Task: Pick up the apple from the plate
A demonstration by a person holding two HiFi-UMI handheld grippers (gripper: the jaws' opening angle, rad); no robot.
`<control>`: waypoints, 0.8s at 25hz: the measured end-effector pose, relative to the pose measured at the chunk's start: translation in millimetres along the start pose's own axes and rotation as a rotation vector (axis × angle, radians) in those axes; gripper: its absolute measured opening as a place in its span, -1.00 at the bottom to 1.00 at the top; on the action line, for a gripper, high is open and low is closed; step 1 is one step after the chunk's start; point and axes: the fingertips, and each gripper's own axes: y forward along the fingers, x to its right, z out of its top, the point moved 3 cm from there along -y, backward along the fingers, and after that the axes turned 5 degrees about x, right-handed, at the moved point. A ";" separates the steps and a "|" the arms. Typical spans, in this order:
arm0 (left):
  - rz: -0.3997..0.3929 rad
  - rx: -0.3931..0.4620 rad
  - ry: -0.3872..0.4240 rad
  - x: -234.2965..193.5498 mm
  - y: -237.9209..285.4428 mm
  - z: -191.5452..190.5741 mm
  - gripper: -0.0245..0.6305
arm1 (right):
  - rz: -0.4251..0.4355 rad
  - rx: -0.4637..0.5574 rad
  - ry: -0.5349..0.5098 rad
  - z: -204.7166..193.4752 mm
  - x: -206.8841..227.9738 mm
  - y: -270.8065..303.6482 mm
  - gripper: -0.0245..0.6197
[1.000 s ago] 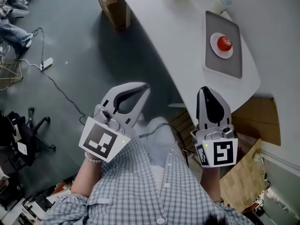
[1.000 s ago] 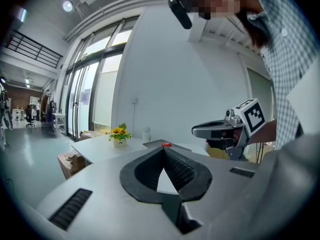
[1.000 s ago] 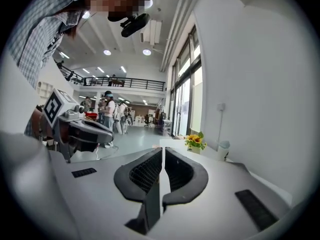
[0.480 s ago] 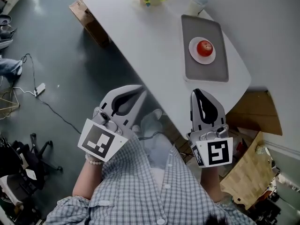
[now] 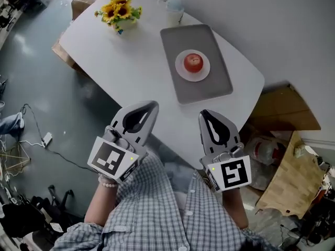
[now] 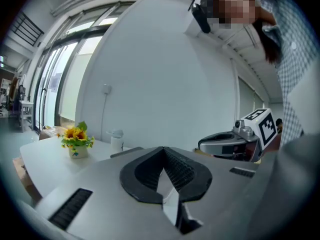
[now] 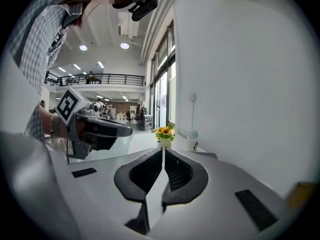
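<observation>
We are holding the left tool by the near edge of the desk, its jaws pressed together with nothing between them. At about eleven o'clock from it, the sunflower pot is standing toward the far side of the desk. A lidded cup is sitting just past the far end of the grey tray.

The white plate is lying on the middle of that tray. The red apple is resting upright on the plate, untouched, at roughly twelve o'clock from the right tool. We are holding that tool beside the left one at the near edge, well apart from the tray. Its jaws are closed too, showing only a thin slit and gripping nothing.

We are judging this as the approach step, since neither tool is near the fruit yet and no grasp is under way. The right tool seems to be the better placed of the two. The next move is calling for us to spread its jaws wide and carry it forward over the tray. Then we lower it so the jaws are straddling the apple's sides before closing. Pressing gently should keep the round fruit from rolling off the plate.
</observation>
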 end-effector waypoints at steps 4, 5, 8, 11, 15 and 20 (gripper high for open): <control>-0.051 -0.019 -0.036 2.6 24.5 2.4 -0.89 | -0.051 -0.033 0.048 -9.1 10.7 -7.1 -0.82; -0.062 -0.020 -0.039 2.4 29.8 3.5 -0.89 | -0.066 -0.038 0.070 -11.9 13.2 -8.7 -0.82; -0.104 -0.037 -0.028 0.7 45.1 3.0 -0.89 | -0.117 -0.047 0.118 -20.6 20.6 -11.5 -0.82; -0.156 -0.058 -0.009 -6.7 62.1 0.5 -0.89 | -0.183 -0.057 0.130 -27.9 28.1 -8.2 -0.82; -0.215 -0.075 -0.016 -20.9 79.6 -1.0 -0.89 | -0.263 -0.080 0.148 -33.2 34.5 1.9 -0.82; -0.240 -0.119 -0.020 -46.6 103.3 -4.6 -0.89 | -0.337 -0.114 0.200 -39.1 45.0 21.0 -0.82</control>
